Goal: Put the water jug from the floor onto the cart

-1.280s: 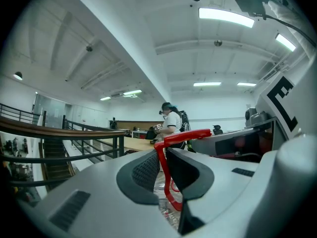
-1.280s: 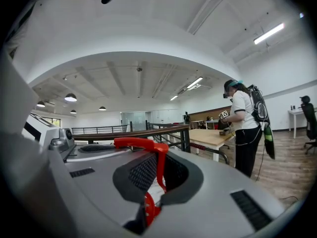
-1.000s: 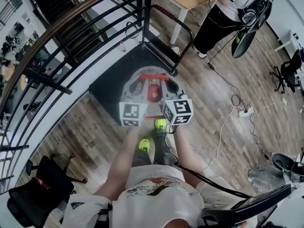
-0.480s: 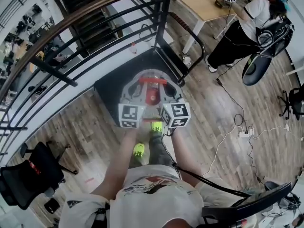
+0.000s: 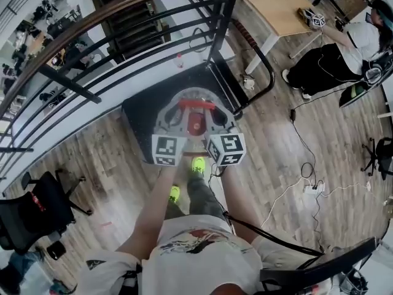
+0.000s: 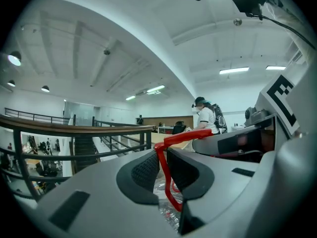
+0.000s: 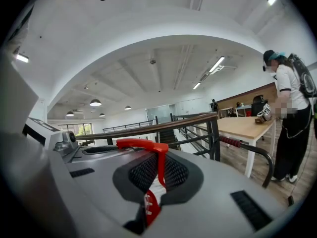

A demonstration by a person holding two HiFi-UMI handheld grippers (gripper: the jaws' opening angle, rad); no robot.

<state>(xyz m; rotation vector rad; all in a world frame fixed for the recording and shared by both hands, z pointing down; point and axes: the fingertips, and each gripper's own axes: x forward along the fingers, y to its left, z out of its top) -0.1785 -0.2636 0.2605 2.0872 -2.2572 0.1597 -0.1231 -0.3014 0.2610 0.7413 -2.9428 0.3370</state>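
The water jug [image 5: 195, 95] hangs by its red handle [image 5: 197, 105] above the black cart platform [image 5: 140, 111], its red cap [image 5: 195, 124] facing up. My left gripper [image 5: 178, 114] is shut on the handle's left end, and my right gripper [image 5: 214, 114] is shut on its right end. In the left gripper view, the red handle strap [image 6: 162, 165] runs down between the pads of the left gripper [image 6: 163, 171], with clear plastic below. In the right gripper view, the red handle [image 7: 144, 145] bends down between the pads of the right gripper [image 7: 158, 175].
The cart's push bar [image 5: 263, 59] rises at its right end. A black railing with a wooden rail [image 5: 92, 23] runs behind the cart. A wooden table [image 5: 276, 5] and a standing person [image 5: 338, 60] are to the right. Cables and a power strip [image 5: 312, 189] lie on the floor.
Both grippers have carried the jug forward, so it now hangs further over the black cart platform. The person's feet have stepped closer to the cart. Both grips are unchanged.
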